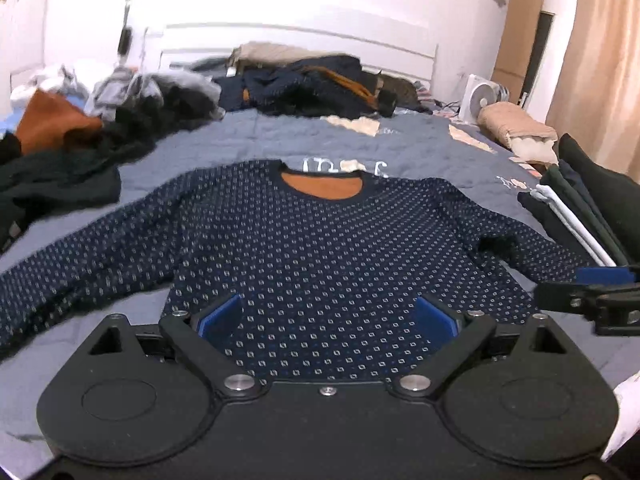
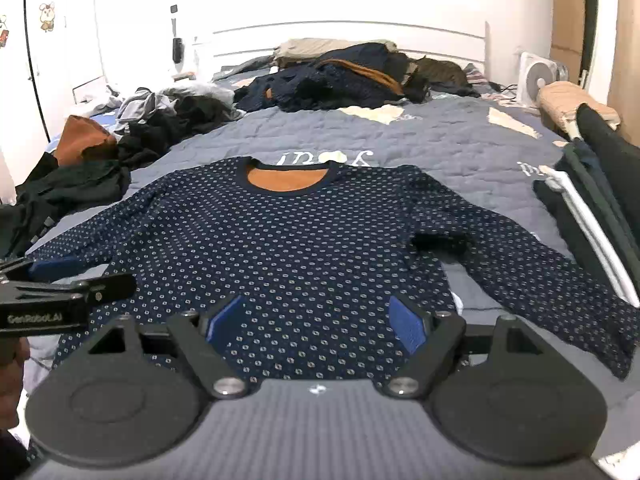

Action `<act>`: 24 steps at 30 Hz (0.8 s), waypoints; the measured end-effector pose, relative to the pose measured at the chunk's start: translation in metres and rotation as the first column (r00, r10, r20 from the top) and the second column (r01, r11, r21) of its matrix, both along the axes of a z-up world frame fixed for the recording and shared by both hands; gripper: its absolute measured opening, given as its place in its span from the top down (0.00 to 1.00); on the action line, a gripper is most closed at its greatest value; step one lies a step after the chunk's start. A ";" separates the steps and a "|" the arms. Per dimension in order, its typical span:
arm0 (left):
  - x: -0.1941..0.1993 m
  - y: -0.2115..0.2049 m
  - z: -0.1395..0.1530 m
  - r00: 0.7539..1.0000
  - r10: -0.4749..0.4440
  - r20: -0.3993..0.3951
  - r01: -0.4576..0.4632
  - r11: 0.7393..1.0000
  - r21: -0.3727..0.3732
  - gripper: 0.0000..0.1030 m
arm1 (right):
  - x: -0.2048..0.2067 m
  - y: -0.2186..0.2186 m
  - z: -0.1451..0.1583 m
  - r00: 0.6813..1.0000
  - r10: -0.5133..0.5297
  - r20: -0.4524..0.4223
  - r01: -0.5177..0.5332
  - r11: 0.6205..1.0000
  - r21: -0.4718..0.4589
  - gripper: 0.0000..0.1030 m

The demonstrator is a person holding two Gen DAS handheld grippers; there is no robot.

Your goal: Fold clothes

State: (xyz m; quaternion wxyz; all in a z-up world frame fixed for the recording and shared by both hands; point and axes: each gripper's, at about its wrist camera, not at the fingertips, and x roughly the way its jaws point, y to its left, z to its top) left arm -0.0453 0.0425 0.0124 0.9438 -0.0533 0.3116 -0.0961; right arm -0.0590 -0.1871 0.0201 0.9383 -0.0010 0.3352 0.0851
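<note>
This is a bedroom in a home. A wide bed (image 2: 440, 136) with a grey-blue quilted cover fills the middle of both views, and a white headboard (image 2: 348, 36) stands against the white wall at the top. Loose clothes (image 2: 344, 76) lie in heaps at the upper left and centre, a beige curtain (image 1: 600, 60) hangs at the upper right, and cartoon stickers (image 2: 46, 16) sit on the wall at the upper left.

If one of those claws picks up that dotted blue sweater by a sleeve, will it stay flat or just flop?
It would probably flop. The sweater lies limp and flat on the quilt, and its sleeve already bends and wrinkles, so the rest would likely sag and trail. The knit looks thick with an orange lining, so it may feel fairly heavy. Slipping seems unlikely: the fabric looks textured.
</note>
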 end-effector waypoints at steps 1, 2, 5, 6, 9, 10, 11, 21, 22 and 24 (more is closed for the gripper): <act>0.002 0.001 0.001 1.000 0.001 -0.007 -0.001 1.000 -0.014 0.10 | 0.004 0.001 0.000 1.000 0.004 0.005 -0.003 1.000 -0.002 0.23; 0.002 0.001 0.001 1.000 -0.004 -0.003 0.004 1.000 -0.017 0.10 | 0.008 0.003 0.000 1.000 0.006 0.008 -0.006 1.000 -0.004 0.23; 0.003 0.002 0.000 1.000 0.001 0.003 -0.001 1.000 0.028 0.10 | 0.020 0.008 0.001 1.000 0.016 0.007 -0.016 1.000 0.003 0.23; 0.004 0.003 -0.001 1.000 0.009 -0.006 -0.009 0.999 0.037 0.10 | 0.024 0.009 0.002 1.000 0.020 0.006 -0.021 1.000 0.006 0.23; 0.005 0.007 0.000 1.000 0.022 -0.006 -0.021 0.999 0.040 0.10 | 0.036 0.014 0.004 0.999 0.037 0.004 -0.037 0.999 0.013 0.23; 0.005 0.009 0.001 1.000 0.026 -0.003 -0.026 0.999 0.047 0.10 | 0.039 0.017 0.004 0.999 0.046 -0.001 -0.046 0.999 0.014 0.23; 0.005 0.010 0.002 1.000 0.030 0.003 -0.030 0.998 0.053 0.10 | 0.042 0.020 0.004 0.998 0.056 -0.005 -0.056 0.998 0.017 0.23; 0.004 0.039 0.008 0.993 0.114 0.030 -0.115 0.992 0.041 0.09 | 0.059 0.066 0.000 0.980 0.201 -0.004 -0.201 0.978 0.059 0.23; 0.002 0.042 0.007 0.993 0.116 0.039 -0.117 0.992 0.042 0.09 | 0.059 0.067 -0.002 0.978 0.208 -0.002 -0.208 0.975 0.075 0.23; -0.001 0.047 0.002 0.991 0.126 0.036 -0.127 0.990 0.052 0.09 | 0.059 0.069 -0.005 0.975 0.222 0.001 -0.221 0.970 0.105 0.23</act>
